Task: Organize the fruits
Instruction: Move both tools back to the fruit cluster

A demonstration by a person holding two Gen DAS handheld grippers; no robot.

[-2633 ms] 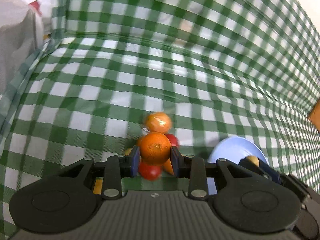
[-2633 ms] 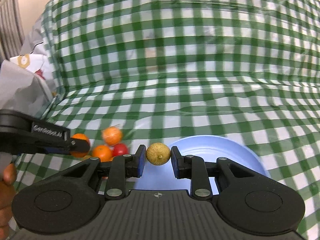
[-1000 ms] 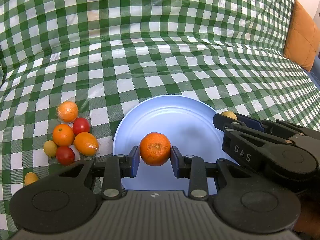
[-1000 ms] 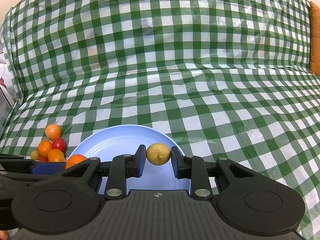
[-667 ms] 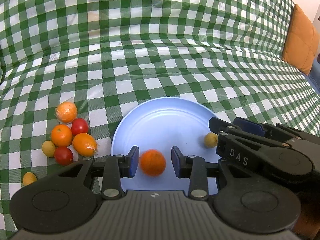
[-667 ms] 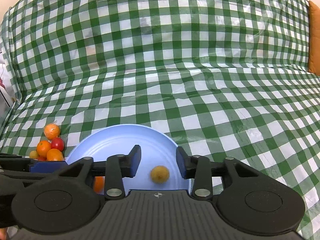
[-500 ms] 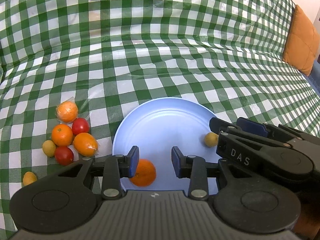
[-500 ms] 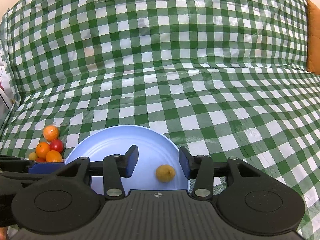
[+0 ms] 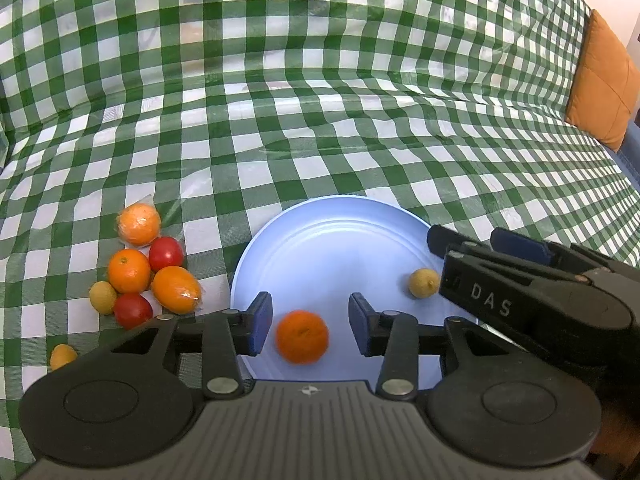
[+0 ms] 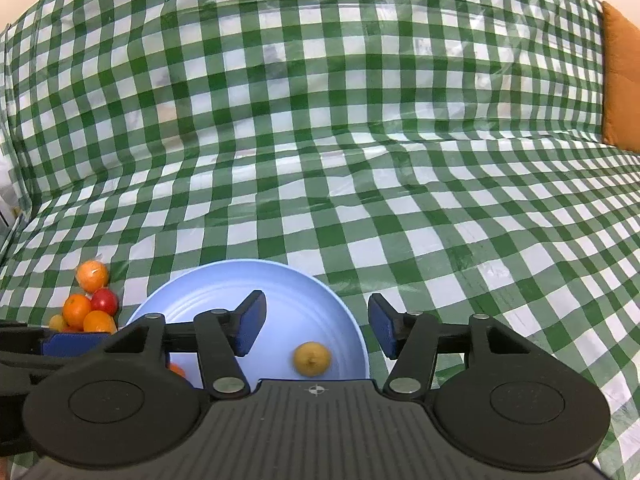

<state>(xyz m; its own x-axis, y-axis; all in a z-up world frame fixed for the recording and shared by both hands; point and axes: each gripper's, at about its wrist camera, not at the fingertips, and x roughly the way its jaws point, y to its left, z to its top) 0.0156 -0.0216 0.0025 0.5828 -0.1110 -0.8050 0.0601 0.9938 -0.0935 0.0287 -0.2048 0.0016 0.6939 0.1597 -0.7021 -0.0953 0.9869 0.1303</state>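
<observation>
A light blue plate point(image 9: 332, 248) lies on the green checked cloth; it also shows in the right wrist view point(image 10: 224, 296). An orange point(image 9: 303, 336) lies on the plate below my open left gripper point(image 9: 306, 322). A small yellow fruit point(image 9: 423, 283) lies near the plate's right side, seen in the right wrist view point(image 10: 312, 357) below my open right gripper point(image 10: 316, 328). Both grippers are empty. Left of the plate lies a cluster of fruit: a wrapped orange point(image 9: 139, 224), two red tomatoes point(image 9: 165, 253), an orange point(image 9: 129, 271) and another wrapped orange point(image 9: 176, 289).
A small yellow fruit point(image 9: 103, 297) sits at the cluster's left and another small one point(image 9: 63, 356) lies apart, nearer me. An orange cushion point(image 9: 604, 80) rests at the far right. The cloth rises as a backrest behind the plate.
Both grippers opened over the plate. The orange dropped from the left gripper and the yellow fruit from the right; both now lie on the plate. The right jaws stand wider.
</observation>
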